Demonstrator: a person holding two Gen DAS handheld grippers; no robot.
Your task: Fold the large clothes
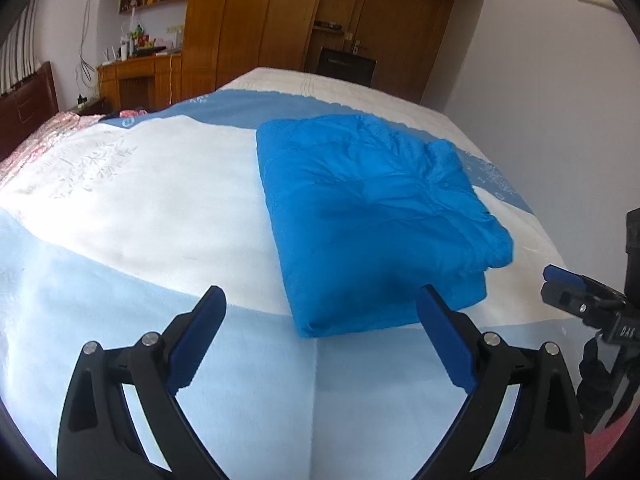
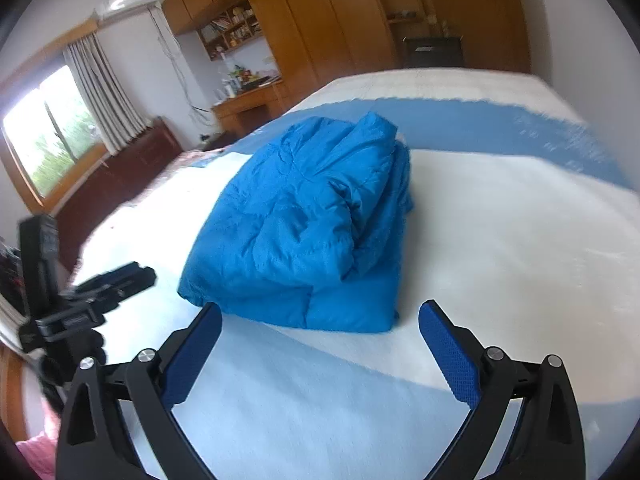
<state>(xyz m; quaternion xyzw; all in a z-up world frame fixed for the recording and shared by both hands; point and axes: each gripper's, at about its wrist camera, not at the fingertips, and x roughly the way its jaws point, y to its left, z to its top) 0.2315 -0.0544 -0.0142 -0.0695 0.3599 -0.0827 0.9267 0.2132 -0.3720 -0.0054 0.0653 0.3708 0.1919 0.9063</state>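
A bright blue padded jacket (image 1: pixel 372 216) lies folded into a thick rectangular bundle on the bed; the right wrist view shows the jacket (image 2: pixel 308 232) with its puffy layers stacked. My left gripper (image 1: pixel 320 300) stands open just short of the bundle's near edge, nothing between its blue pads. My right gripper (image 2: pixel 320 316) is also open, held back from the bundle's near end with nothing in it. Each view catches the other gripper at the side: the right gripper (image 1: pixel 568 292) at the right edge, the left gripper (image 2: pixel 116 280) at the left.
The bed cover (image 1: pixel 140 208) is white with pale and darker blue bands. Wooden wardrobes (image 1: pixel 256 20), a desk with shelves (image 1: pixel 144 68) and a dark headboard (image 1: pixel 28 100) stand beyond. A curtained window (image 2: pixel 52 132) is at left. A pink cloth (image 2: pixel 40 452) shows at the lower left.
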